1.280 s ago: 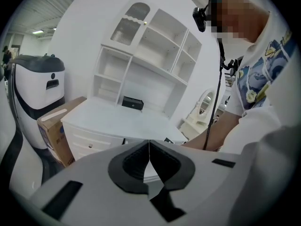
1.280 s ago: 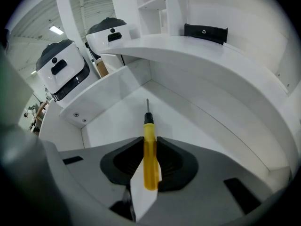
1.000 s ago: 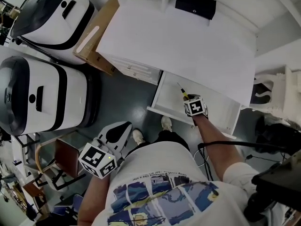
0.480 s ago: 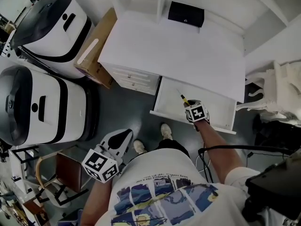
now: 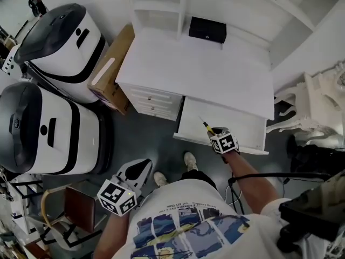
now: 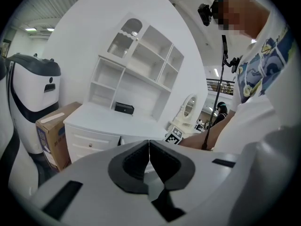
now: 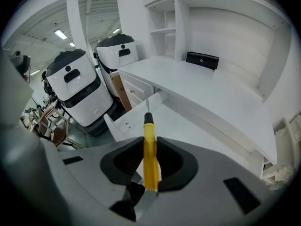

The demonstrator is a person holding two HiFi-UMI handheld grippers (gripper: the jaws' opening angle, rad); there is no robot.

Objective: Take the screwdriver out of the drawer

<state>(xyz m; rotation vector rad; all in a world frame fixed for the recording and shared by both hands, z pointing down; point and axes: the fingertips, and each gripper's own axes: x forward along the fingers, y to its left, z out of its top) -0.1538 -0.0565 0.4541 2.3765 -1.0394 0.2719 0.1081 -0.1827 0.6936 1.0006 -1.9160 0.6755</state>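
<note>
A screwdriver (image 7: 149, 152) with a yellow handle and thin metal shaft sits between the pads of my right gripper (image 7: 150, 161), which is shut on it; the shaft points out ahead over the drawer. In the head view the right gripper (image 5: 218, 137) holds the screwdriver (image 5: 207, 127) above the open white drawer (image 5: 190, 124) under the desk's right side. The drawer floor (image 7: 188, 128) below the tool looks bare. My left gripper (image 6: 149, 159) is shut with nothing between its pads, and hangs low at the left of the head view (image 5: 139, 170), away from the desk.
A white desk (image 5: 215, 77) with a hutch carries a small black box (image 5: 207, 29). A cardboard box (image 5: 110, 72) leans at its left beside two large white-and-black machines (image 5: 51, 128). A chair (image 5: 75, 209) stands at the lower left, and white ornate furniture (image 5: 323, 107) at the right.
The right gripper has lifted up out of the drawer with the screwdriver in it. The left gripper has shifted a little to the right. The head view has drifted, showing more of the hutch.
</note>
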